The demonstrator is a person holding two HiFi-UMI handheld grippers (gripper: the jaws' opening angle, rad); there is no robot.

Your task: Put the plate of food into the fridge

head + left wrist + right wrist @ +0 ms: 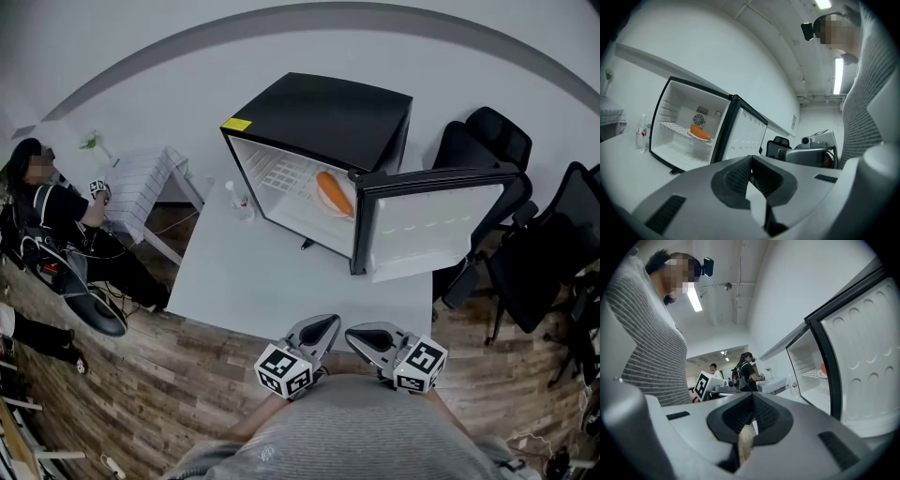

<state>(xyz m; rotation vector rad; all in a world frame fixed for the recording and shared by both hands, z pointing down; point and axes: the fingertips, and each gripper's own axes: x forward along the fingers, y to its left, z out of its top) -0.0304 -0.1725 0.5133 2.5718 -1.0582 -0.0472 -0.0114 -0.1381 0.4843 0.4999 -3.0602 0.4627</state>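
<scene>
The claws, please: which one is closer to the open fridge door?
The right claw: the door stands directly ahead of it; the left claw sits further left.

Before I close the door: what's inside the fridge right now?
A plate of orange food sits on the wire shelf of the fridge. The open door hides the interior's right side in head view.

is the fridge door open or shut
Open: the fridge door is swung wide, showing the plate of food inside.

left gripper [322, 327] jaws together, right gripper [363, 336] jaws together, side by side
</scene>
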